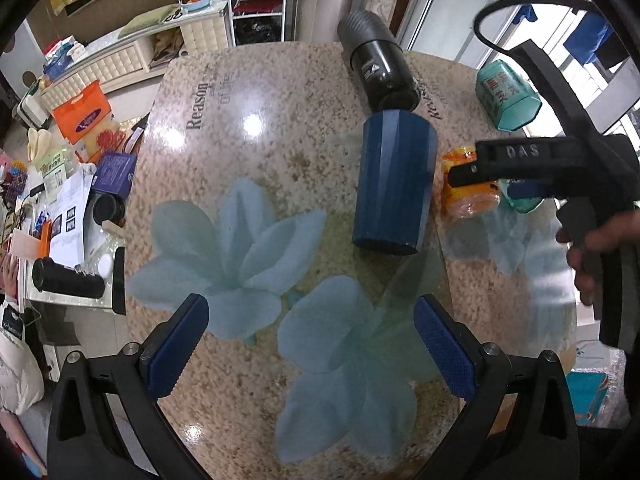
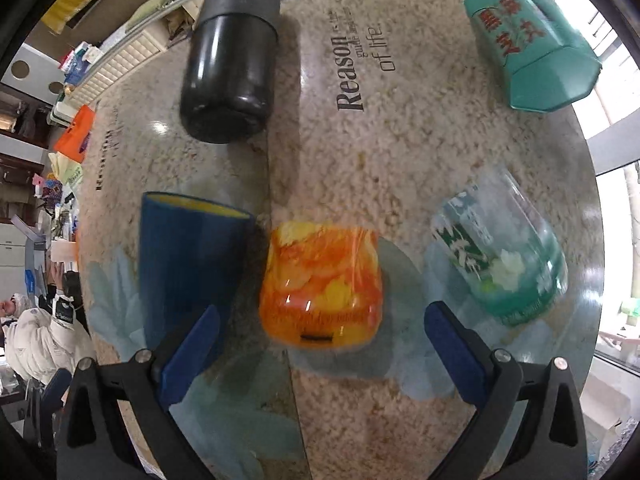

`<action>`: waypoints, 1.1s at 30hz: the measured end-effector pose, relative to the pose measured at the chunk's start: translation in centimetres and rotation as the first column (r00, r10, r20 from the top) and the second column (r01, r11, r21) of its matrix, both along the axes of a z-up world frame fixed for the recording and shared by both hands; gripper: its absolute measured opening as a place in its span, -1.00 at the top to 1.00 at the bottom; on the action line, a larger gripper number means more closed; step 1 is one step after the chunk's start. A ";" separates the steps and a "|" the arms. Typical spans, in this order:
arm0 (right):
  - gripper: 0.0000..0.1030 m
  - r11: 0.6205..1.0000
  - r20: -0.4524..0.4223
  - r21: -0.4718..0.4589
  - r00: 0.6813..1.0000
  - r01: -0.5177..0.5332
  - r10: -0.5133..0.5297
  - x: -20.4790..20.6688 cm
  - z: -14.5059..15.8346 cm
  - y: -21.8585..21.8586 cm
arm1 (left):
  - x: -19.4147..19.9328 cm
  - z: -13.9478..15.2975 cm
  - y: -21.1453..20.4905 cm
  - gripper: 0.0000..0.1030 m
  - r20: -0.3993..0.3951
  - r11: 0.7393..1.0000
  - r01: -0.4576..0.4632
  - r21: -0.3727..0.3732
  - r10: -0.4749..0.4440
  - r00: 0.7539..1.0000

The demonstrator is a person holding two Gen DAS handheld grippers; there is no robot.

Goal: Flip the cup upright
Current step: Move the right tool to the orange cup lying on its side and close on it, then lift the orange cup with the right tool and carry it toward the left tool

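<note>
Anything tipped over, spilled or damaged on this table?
Several containers look overturned: the orange cup, the green-printed glass, the black flask and the teal box. The blue cup shows its yellow inside at the top. No spill or breakage is visible.

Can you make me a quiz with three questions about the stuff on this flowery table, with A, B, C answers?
1. What lies between the dark blue tapered cup and the clear glass with green print?
A) a banana
B) the orange-and-yellow swirly cup
C) a spoon

2. What colour is the inside of the dark blue tapered cup?
A) yellow
B) red
C) white

3. How are the left tongs?
A) shut on a cup
B) open, holding nothing
C) shut on a spoon

Answers:
1 B, it is the middle one of that row.
2 A, yellow lining shows at its mouth.
3 B, the fingers stand wide apart with nothing between them.
</note>
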State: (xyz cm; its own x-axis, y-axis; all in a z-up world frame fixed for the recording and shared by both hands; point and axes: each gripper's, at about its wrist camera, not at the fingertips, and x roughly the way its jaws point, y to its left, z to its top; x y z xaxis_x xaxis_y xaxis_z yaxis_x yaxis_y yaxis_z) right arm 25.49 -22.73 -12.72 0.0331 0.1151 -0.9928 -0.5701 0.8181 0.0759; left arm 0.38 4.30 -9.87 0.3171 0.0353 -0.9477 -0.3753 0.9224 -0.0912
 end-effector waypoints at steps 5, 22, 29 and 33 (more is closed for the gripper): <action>-0.85 0.999 -0.034 -0.035 0.999 0.014 -0.015 1.4 -0.9 0.1 | -0.1 -0.5 0.3 -1.00 -0.012 1.000 -0.016 -0.010 0.016 1.000; -0.26 0.997 -0.087 0.041 0.995 0.060 -0.056 -0.3 1.6 -4.4 | 0.3 -0.5 0.4 -1.00 0.002 0.999 0.023 -0.029 -0.023 1.000; -0.26 0.994 -0.101 0.087 0.993 0.066 -0.057 -3.5 2.9 -8.2 | 0.5 -0.4 -1.1 -1.00 0.008 0.995 0.098 -0.014 -0.098 0.995; -0.26 0.992 -0.104 0.098 0.993 0.073 -0.063 -5.4 2.8 -9.8 | 0.1 -0.7 -1.6 -1.00 -0.011 0.992 0.128 0.000 -0.128 0.992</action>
